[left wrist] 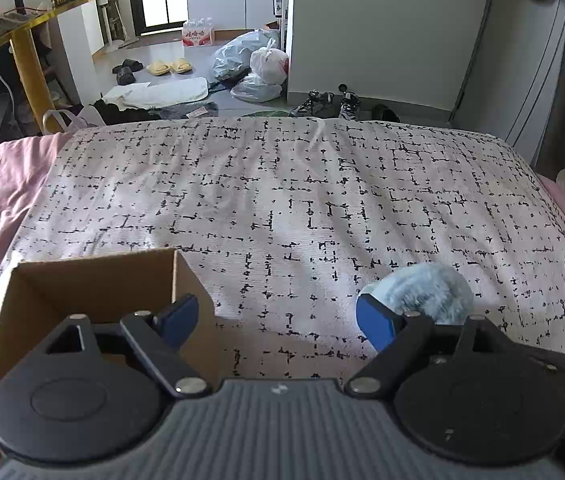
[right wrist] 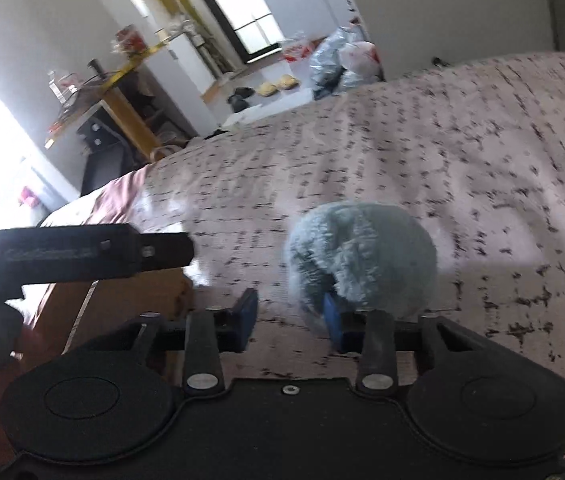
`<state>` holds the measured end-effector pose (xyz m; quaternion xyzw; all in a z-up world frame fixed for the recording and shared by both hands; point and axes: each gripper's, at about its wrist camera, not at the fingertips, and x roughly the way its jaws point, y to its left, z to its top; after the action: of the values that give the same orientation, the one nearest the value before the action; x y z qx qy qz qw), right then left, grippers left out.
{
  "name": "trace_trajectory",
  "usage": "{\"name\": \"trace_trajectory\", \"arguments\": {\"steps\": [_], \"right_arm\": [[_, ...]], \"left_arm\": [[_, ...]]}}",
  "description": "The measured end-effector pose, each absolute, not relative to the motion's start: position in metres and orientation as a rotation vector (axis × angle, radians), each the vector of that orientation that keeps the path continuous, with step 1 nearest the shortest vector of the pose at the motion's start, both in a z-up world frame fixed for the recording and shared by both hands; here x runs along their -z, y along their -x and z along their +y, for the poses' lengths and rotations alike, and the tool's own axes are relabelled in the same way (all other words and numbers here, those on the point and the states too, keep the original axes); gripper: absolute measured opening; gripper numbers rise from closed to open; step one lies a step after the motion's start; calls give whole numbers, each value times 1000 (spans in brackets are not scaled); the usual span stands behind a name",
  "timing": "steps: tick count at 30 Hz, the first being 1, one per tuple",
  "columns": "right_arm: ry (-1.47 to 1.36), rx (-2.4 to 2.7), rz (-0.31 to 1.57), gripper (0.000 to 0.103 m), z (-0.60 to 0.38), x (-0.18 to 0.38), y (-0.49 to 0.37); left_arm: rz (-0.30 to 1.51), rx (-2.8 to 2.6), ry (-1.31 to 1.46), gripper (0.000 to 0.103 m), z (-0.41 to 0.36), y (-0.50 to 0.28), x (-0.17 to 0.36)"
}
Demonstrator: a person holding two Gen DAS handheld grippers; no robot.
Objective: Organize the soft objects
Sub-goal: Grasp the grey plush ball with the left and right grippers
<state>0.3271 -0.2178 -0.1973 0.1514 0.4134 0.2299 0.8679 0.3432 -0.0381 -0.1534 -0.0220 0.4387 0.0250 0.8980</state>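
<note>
— Two grippers, one fluffy thing to put away. From the left wrist first: our left gripper (left wrist: 278, 320) stands with its fingers spread wide and nothing between them. One pad hangs over the open cardboard box (left wrist: 94, 280), which looks bare inside as far as we can see; the other pad sits in front of the blue plush ball (left wrist: 426, 292) on the patterned bedspread (left wrist: 282, 200).

— And from the right wrist?

— The picture is smeared, so we read it with care. Our right gripper (right wrist: 290, 316) has its fingers partly closed with bare bedspread showing between them. The plush ball (right wrist: 362, 256) lies just off to the side, its fur bulging over one blue pad (right wrist: 332, 320). We judge it is not pinched.

— So how do we take it well?

— We should shift the right gripper sideways until the ball sits centred between the pads, open enough to clear the fur, then close gently; soft fur will compress, so we squeeze past the fluff. The box lies just beside, under the left gripper (right wrist: 82, 252), which should clear the opening.
</note>
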Motion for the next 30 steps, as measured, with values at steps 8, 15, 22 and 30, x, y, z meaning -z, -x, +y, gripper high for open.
{"name": "trace_trajectory", "arguments": {"steps": [8,15,22,30], "right_arm": [[-436,-416,856,29,-246,200,-335],[-471,-376,874,29,-263,197,-329],[-520,-340,868,29,-278,196,-328],[-614,-284,873,29,-296,210,-339]], "left_arm": [[911,2,81,85,-44,-356,164],[914,53,84,85,-58,-363,174],[887,112,77,84,-76,-363,175],[878,129,107,76,-95,-376,177]]}}
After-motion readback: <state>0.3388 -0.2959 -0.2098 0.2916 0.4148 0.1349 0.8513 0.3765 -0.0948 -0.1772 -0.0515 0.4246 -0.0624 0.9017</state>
